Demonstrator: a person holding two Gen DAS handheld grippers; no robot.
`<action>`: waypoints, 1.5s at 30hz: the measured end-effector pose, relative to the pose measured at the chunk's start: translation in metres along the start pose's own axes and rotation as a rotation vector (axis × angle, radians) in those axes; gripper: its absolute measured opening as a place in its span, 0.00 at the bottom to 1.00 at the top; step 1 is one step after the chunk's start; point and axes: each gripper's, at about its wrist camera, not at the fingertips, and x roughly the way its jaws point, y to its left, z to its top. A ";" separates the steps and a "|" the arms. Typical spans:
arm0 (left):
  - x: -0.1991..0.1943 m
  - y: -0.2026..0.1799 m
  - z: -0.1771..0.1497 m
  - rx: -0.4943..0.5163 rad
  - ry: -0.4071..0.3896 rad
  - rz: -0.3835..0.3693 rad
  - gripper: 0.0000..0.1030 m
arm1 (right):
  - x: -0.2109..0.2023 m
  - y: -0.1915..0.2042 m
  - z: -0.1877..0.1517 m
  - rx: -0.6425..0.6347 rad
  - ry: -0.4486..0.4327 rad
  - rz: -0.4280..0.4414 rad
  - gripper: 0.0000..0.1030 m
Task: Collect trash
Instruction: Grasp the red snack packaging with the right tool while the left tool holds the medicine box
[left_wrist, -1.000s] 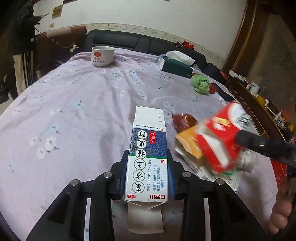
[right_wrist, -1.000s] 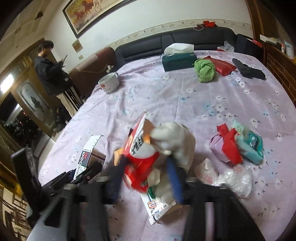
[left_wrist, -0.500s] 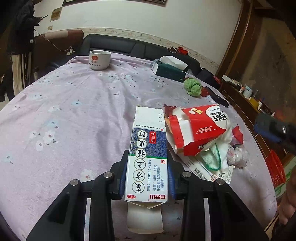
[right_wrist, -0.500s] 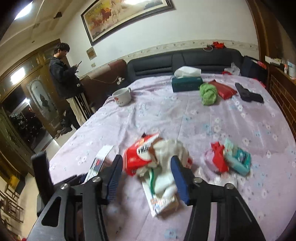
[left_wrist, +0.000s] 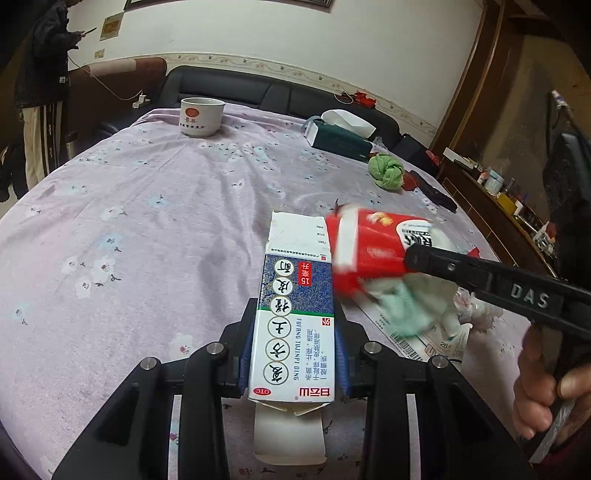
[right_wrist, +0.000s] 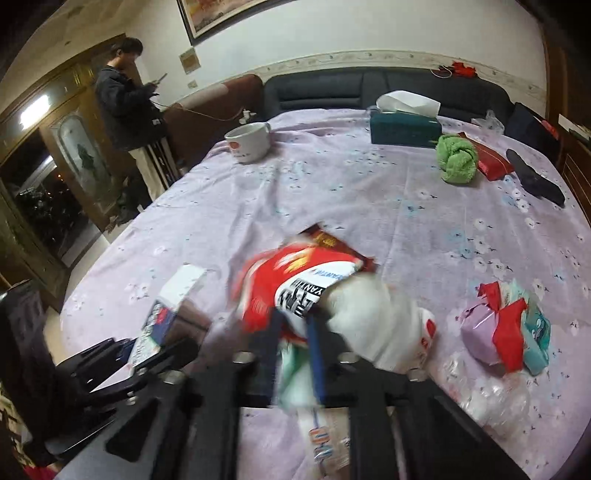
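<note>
My left gripper (left_wrist: 293, 350) is shut on a white and blue medicine box (left_wrist: 295, 314), held flat just above the purple tablecloth (left_wrist: 147, 229). Right beside the box lies a red snack packet (left_wrist: 373, 251) on a heap of white and green wrappers. My right gripper (right_wrist: 293, 350) has its blue fingers (right_wrist: 273, 343) drawn in on that red packet (right_wrist: 291, 284) and the white tissue wad (right_wrist: 373, 317); the view is blurred by motion. From the left wrist view the right gripper (left_wrist: 410, 258) reaches in from the right, with a hand (left_wrist: 539, 391) on its handle.
A white cup (right_wrist: 249, 142), a green tissue box (right_wrist: 404, 129), a green cloth ball (right_wrist: 456, 158), a red pouch (right_wrist: 489, 160) and a black item (right_wrist: 535, 177) sit farther back. Purple-red wrappers (right_wrist: 495, 328) and clear plastic (right_wrist: 491, 398) lie right. A person (right_wrist: 125, 107) stands far left.
Half a second ago my right gripper was open and drawn back from the heap; now it has come down and closed on the red packet. The left gripper still holds the box.
</note>
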 end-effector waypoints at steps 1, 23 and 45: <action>0.000 -0.001 0.000 0.004 -0.002 0.001 0.33 | -0.005 0.000 -0.002 0.006 -0.012 0.009 0.08; -0.021 -0.088 -0.013 0.176 -0.001 -0.105 0.33 | -0.142 -0.065 -0.097 0.135 -0.191 -0.031 0.04; -0.010 -0.135 -0.030 0.271 0.053 -0.155 0.33 | -0.137 -0.093 -0.124 0.255 -0.179 -0.049 0.09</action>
